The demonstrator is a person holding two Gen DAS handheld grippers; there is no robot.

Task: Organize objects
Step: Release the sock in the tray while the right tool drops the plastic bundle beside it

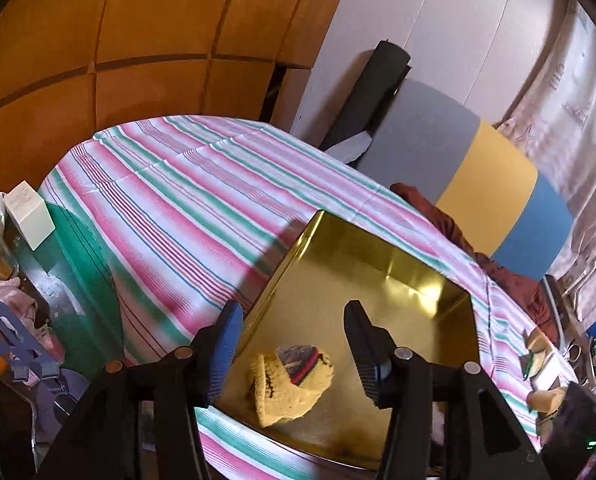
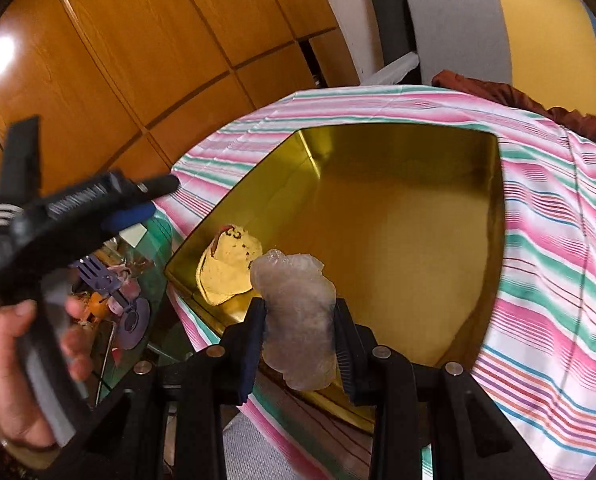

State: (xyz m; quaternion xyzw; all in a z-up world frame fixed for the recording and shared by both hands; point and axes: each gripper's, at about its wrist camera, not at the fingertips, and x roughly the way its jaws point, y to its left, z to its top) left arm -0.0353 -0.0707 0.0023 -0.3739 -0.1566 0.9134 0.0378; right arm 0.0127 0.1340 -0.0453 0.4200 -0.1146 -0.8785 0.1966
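Hovering above the shiny gold-coloured metal tray [image 1: 378, 280], the left tool [image 1: 294, 354] is seen in the left wrist view with its jaws parted about halfway and nothing between them. Directly below and between its fingers, a crumpled yellow knitted cloth with a dark patterned patch [image 1: 292, 380] lies on the tray floor near the closest rim. The tray rests on the pink, green and white striped tablecloth [image 1: 186, 192] covering the desk. A catch on the near rim could be caused if the left tool were lowered carelessly.

In the right wrist view, the right tool [image 2: 300, 320] is closed on a pale translucent crumpled plastic bundle [image 2: 298, 312], held over the tray's near rim. If released here, the bundle could be dropped onto the rim or outside it. The left tool, gripped by a hand [image 2: 22, 372], is close on the left, so a collision could follow.
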